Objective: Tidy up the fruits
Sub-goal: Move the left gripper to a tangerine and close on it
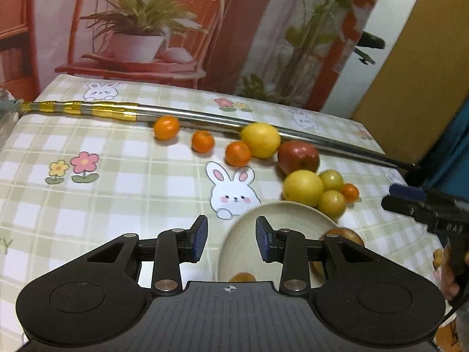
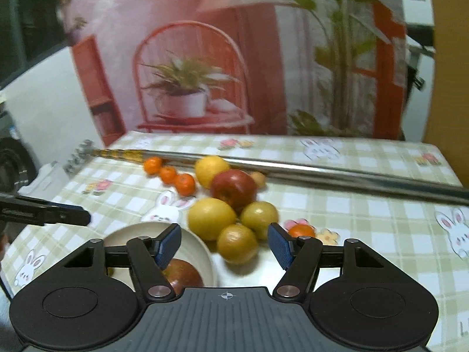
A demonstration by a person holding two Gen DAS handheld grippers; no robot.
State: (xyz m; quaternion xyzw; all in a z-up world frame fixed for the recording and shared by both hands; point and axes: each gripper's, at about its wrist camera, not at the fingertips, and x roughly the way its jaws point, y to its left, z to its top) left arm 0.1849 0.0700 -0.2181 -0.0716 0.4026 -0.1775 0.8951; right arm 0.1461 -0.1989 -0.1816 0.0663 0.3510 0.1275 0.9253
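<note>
A cream plate (image 1: 281, 214) lies just below my left gripper (image 1: 231, 239), whose jaws stand open with nothing between them. On the plate sit a red-yellow apple (image 2: 183, 274) and a small orange (image 1: 242, 277). Beyond the plate lie three tangerines (image 1: 202, 141) in a row, two lemons (image 1: 261, 140), a red apple (image 1: 298, 157), two yellow-green fruits (image 1: 331, 204) and another small tangerine (image 1: 350, 192). My right gripper (image 2: 225, 245) hovers open over the nearer yellow-green fruit (image 2: 237, 243), its pads clear of it on both sides.
A long metal pole (image 1: 205, 117) with gold bands crosses the far side of the checked tablecloth (image 1: 117, 190), right behind the fruit. A printed backdrop of a chair and plant hangs beyond the table's far edge. In the right wrist view, the left gripper's finger (image 2: 58, 214) juts in at the left.
</note>
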